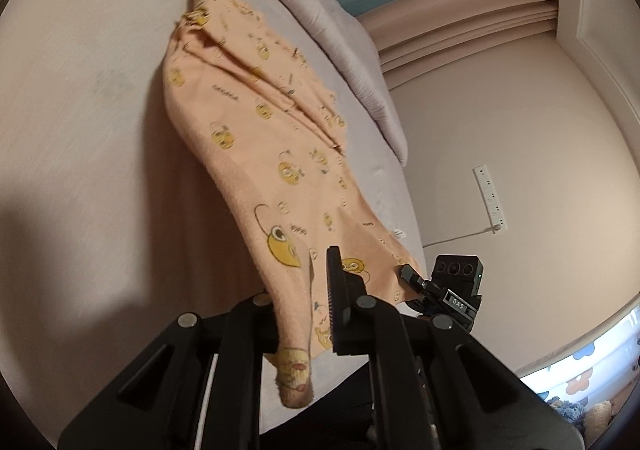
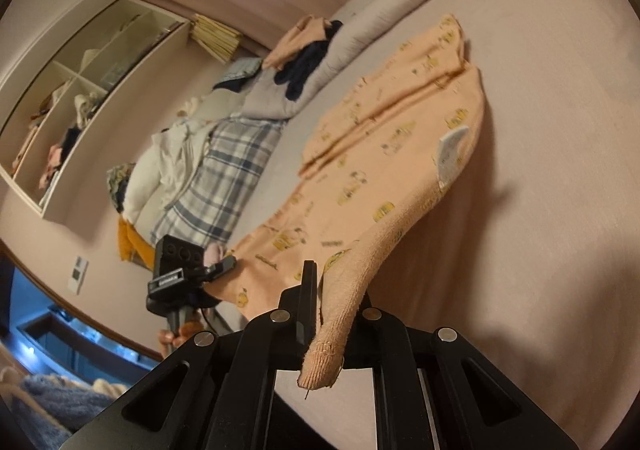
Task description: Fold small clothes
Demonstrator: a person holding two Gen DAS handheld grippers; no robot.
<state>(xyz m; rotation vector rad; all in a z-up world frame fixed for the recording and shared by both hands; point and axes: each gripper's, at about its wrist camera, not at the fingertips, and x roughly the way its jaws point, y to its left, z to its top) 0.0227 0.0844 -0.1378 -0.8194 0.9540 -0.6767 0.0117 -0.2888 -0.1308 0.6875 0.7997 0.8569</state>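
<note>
1. The peach cotton garment printed with yellow cartoon figures (image 1: 256, 121) hangs by its near hem, the far end trailing on the pale pink bed (image 1: 80, 129).
2. The left gripper (image 1: 316, 314) and right gripper (image 2: 328, 302) each have fingers clamped on a hem corner.
3. Both corners should stay level and taut for a straight crease.
4. The bed beyond lies open; the grey quilt (image 1: 340, 29) borders one side.

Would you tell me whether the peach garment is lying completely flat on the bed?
No, the near edge of the peach garment is raised off the bed, pinched in both grippers.
</note>
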